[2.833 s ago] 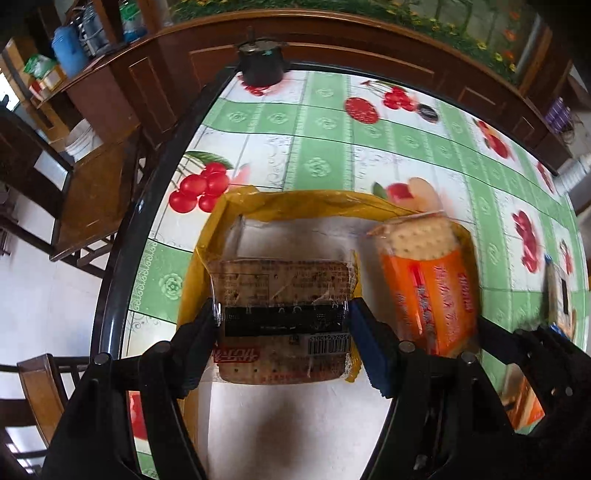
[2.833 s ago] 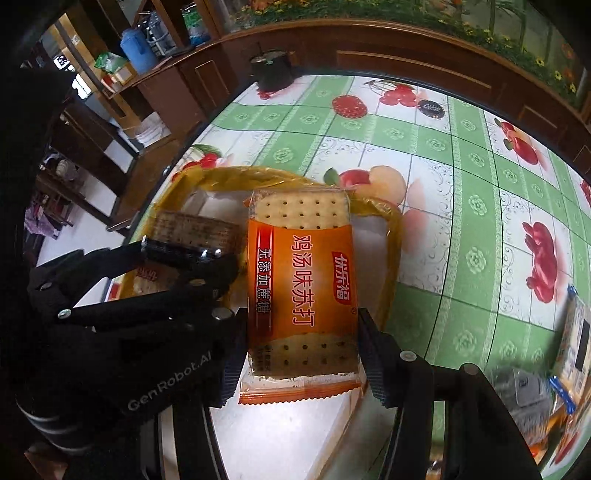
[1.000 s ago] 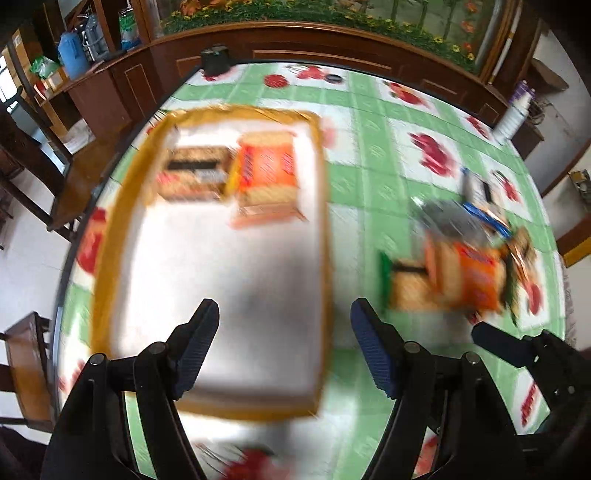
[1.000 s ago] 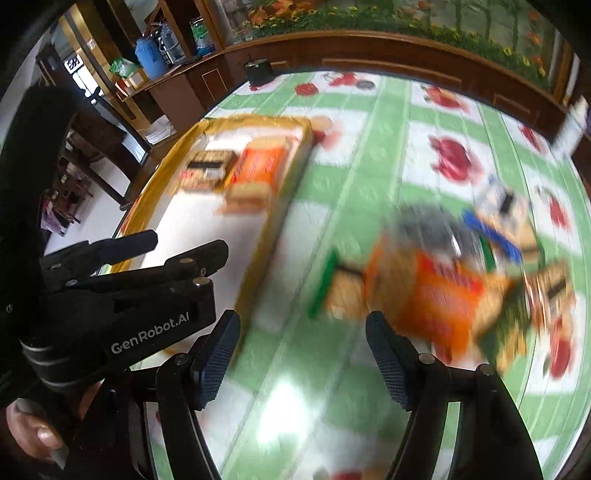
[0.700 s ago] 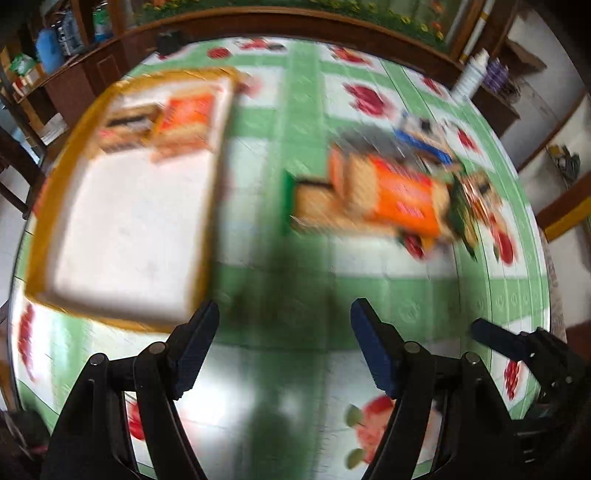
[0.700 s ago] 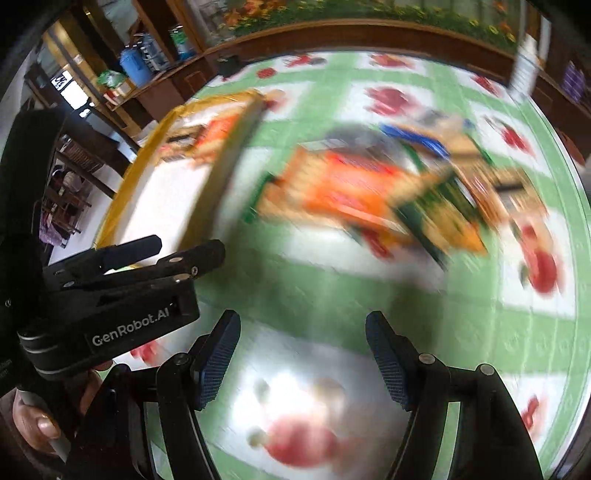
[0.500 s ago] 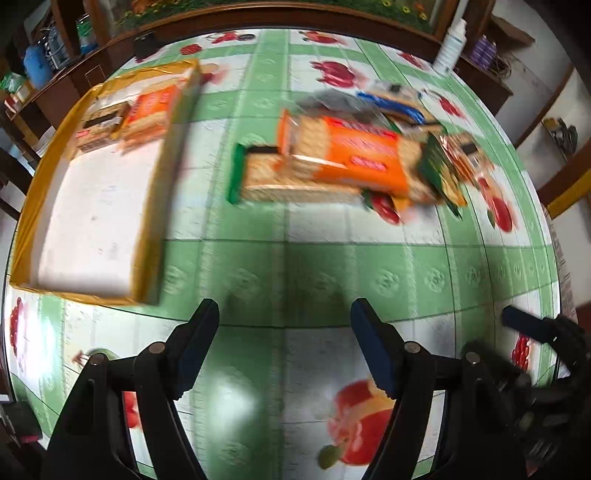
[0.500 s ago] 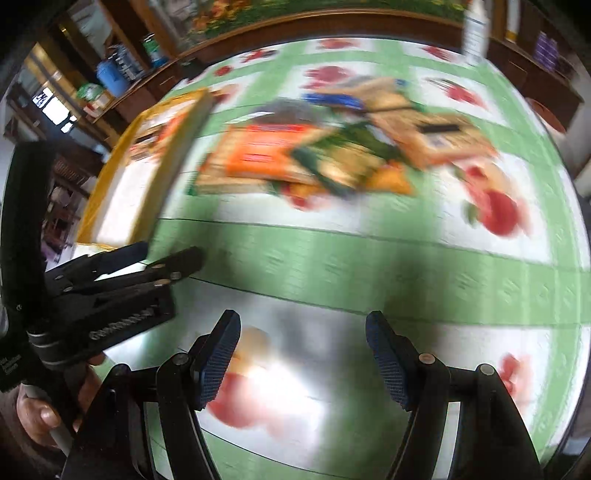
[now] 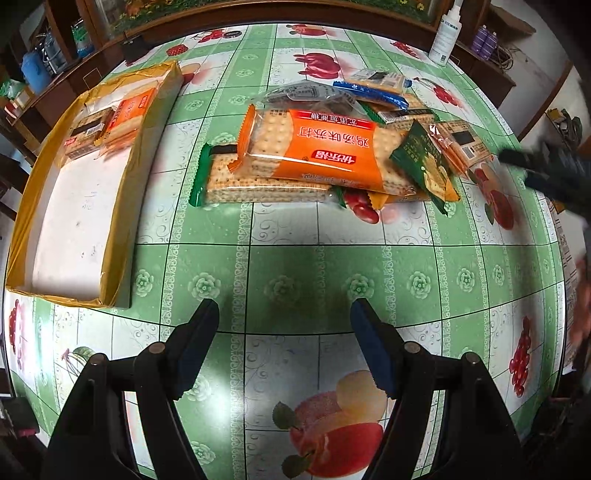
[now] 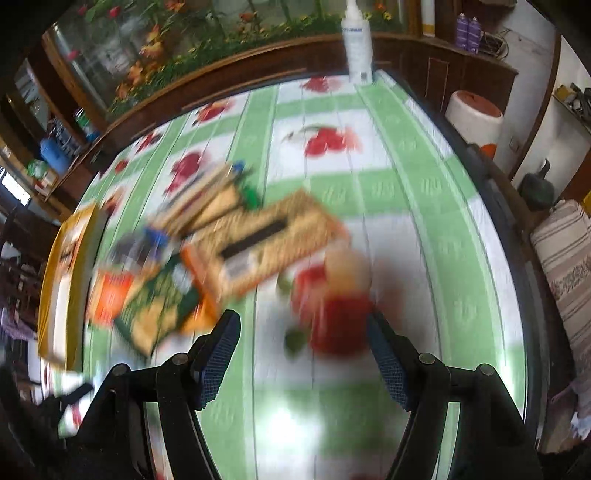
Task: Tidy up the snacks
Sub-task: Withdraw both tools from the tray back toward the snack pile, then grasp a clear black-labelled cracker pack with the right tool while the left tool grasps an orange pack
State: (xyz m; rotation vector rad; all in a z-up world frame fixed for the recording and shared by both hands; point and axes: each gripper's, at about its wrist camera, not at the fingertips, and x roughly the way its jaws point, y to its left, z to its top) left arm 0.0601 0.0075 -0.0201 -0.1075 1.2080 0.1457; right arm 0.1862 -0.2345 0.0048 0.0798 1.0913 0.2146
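Note:
A yellow-walled tray lies at the table's left and holds a brown cracker pack and an orange cracker pack at its far end. A pile of snack packs lies mid-table: a large orange cracker pack on a green-edged cracker pack, with a dark green pack and smaller packs to the right. My left gripper is open and empty, above the tablecloth short of the pile. My right gripper is open and empty, near a brown cracker pack; its view is blurred.
The round table has a green checked fruit-print cloth. A white bottle stands at the far edge. A dark pot sits at the far left. Wooden cabinets ring the table. The right gripper shows blurred at the left view's right edge.
Both grippers let go of their cracker packs in the tray, opened, and swung right from the tray toward the pile. The right gripper is still moving.

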